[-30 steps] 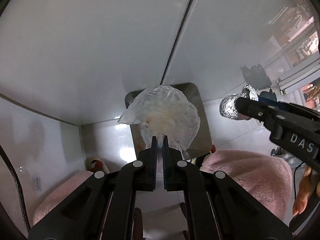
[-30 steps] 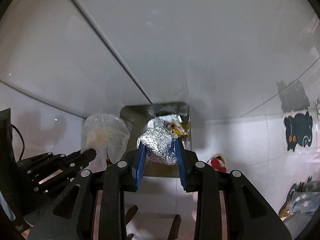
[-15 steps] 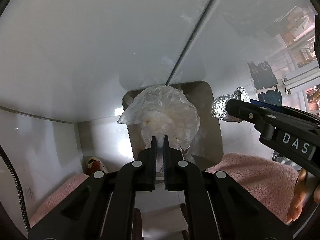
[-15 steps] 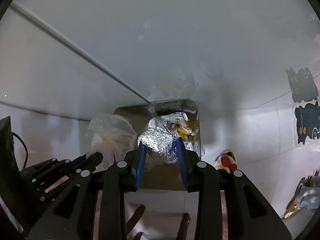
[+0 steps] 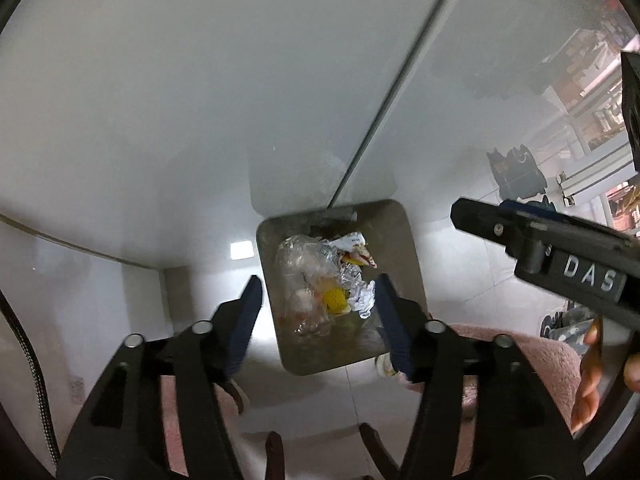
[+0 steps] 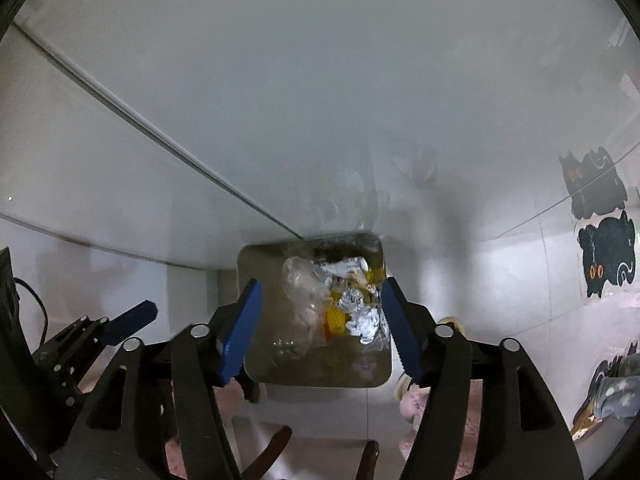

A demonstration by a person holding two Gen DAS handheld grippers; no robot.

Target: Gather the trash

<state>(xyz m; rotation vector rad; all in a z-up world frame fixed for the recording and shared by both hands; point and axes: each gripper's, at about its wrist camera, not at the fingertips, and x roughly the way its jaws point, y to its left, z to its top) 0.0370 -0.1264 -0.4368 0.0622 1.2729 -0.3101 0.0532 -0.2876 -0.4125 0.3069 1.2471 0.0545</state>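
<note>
Left gripper (image 5: 318, 300) above metal bin (image 5: 408, 264), jaws opening, nothing between. Right gripper (image 6: 320, 306) likewise, jaws opening, empty. Clear plastic bag (image 5: 304, 268) and foil ball (image 6: 362, 312) lie inside bin, among other scraps.

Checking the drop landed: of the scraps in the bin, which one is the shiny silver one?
The crumpled foil ball, lying against the right side of the metal bin. It is metallic and creased; the clear plastic bag left of it is see-through.
</note>
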